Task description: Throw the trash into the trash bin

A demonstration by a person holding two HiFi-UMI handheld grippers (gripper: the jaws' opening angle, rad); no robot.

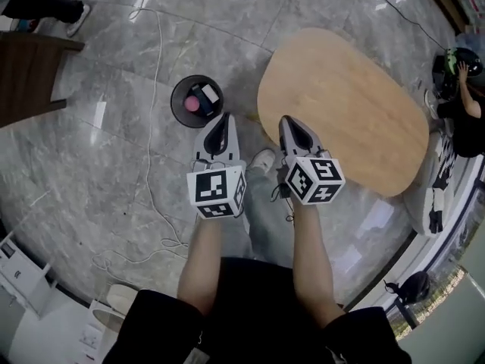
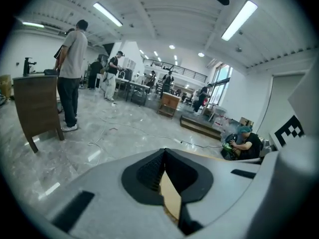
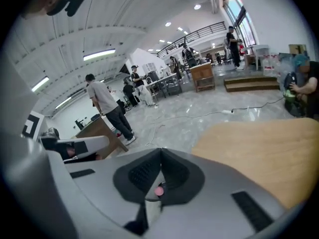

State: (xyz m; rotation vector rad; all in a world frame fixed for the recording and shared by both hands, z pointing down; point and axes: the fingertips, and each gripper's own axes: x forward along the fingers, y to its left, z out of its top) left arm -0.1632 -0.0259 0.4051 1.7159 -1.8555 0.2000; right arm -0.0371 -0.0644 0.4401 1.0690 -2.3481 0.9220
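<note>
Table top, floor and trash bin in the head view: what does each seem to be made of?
Table top: likely wood or wood veneer, matte; pale tan, no glare. Floor: polished stone or stone-look tile; grey veining, seams, bright light reflections. Trash bin: probably black plastic, though metal can't be ruled out; dark round rim, slight sheen.
</note>
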